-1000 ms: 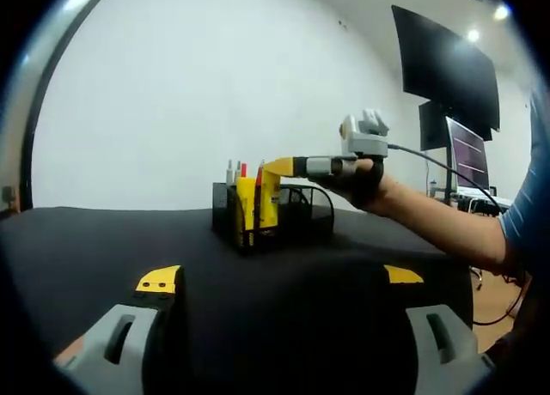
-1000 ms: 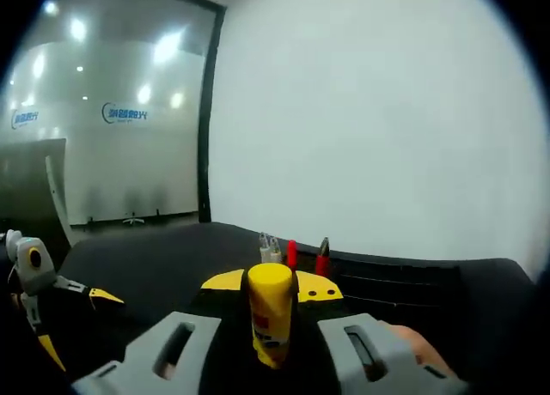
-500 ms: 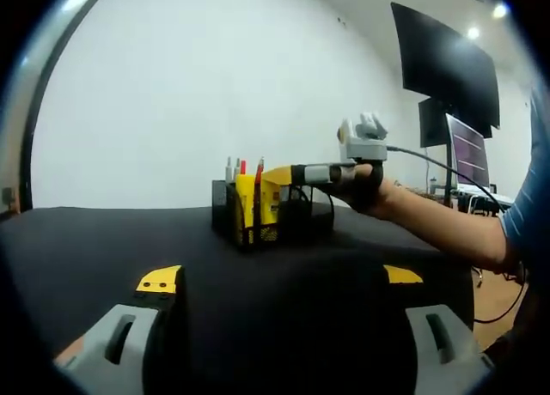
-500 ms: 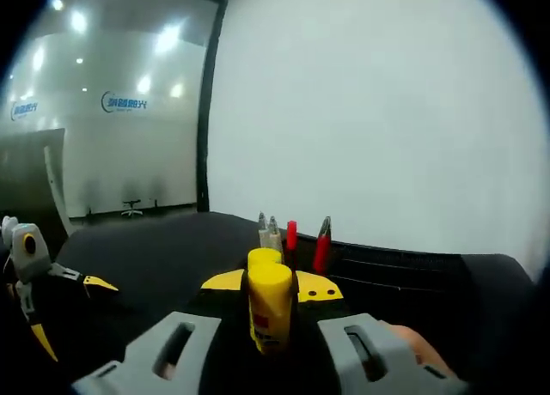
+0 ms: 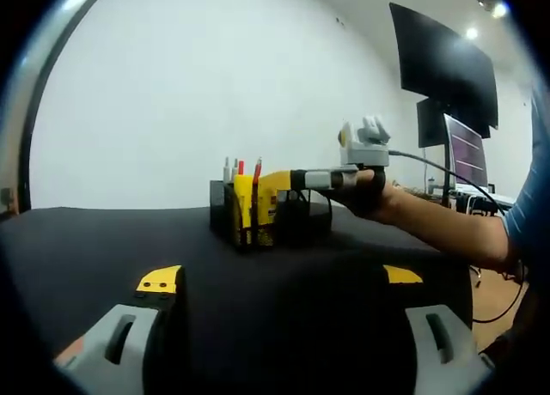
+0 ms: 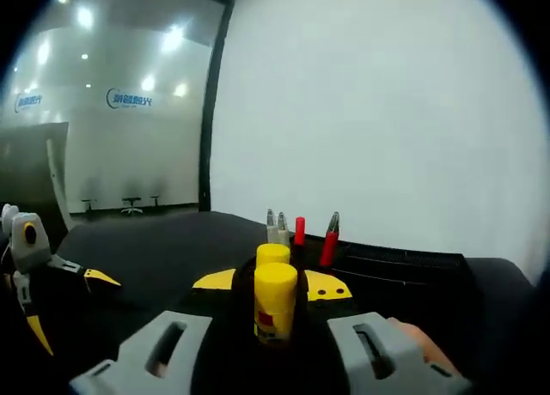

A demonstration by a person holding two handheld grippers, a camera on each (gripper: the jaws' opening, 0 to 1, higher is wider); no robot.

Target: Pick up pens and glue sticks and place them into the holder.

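A black mesh holder [image 5: 296, 216] stands on the black table, with red and grey pens [image 5: 242, 168] and a yellow glue stick [image 5: 244, 199] upright in it. My right gripper [image 5: 277, 182] reaches in from the right above the holder. It is shut on a second yellow glue stick [image 6: 275, 300], held upright with its lower end inside the holder. Just behind the held stick I see the other glue stick [image 6: 273, 253], the red pens [image 6: 329, 240] and the holder's rim [image 6: 404, 259]. My left gripper [image 5: 279, 279] hovers low over the table in front of the holder, open, nothing between its fingers.
The black table [image 5: 103, 240] stretches wide around the holder. A person's forearm [image 5: 447, 227] holds the right gripper. Dark monitors [image 5: 443, 64] hang at the right, with a desk and screen [image 5: 464, 154] below. The left gripper [image 6: 26, 249] shows at the left edge of the right gripper view.
My right gripper has sunk a little, lowering its glue stick further into the holder; the other stick and pens now show closer behind it. The left gripper has stayed put.
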